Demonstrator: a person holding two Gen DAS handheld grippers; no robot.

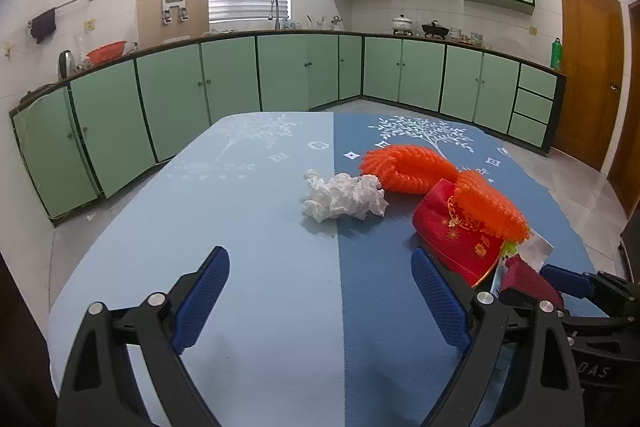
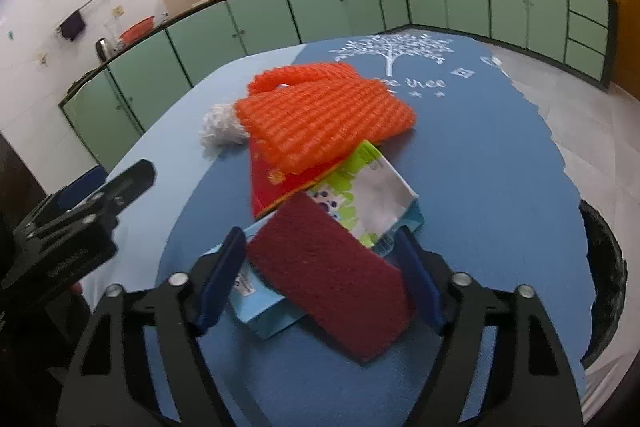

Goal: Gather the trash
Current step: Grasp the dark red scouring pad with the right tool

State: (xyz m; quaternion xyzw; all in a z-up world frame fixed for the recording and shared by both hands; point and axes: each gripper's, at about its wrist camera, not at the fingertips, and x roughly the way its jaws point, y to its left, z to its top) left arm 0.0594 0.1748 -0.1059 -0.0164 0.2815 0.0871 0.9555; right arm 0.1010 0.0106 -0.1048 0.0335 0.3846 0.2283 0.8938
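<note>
Right gripper: jaws apart, straddling maroon pad atop trash pile near table's right edge, set for pickup. Left gripper: apart, empty, idle. Tissue: mid-table.

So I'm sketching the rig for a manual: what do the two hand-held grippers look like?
Both match. The left hand-held gripper and right hand-held gripper have black angular frames with triangular cut-outs, silver round bolt heads, and two blue fingers with textured pads. Partial white lettering shows on the right one's body.
</note>
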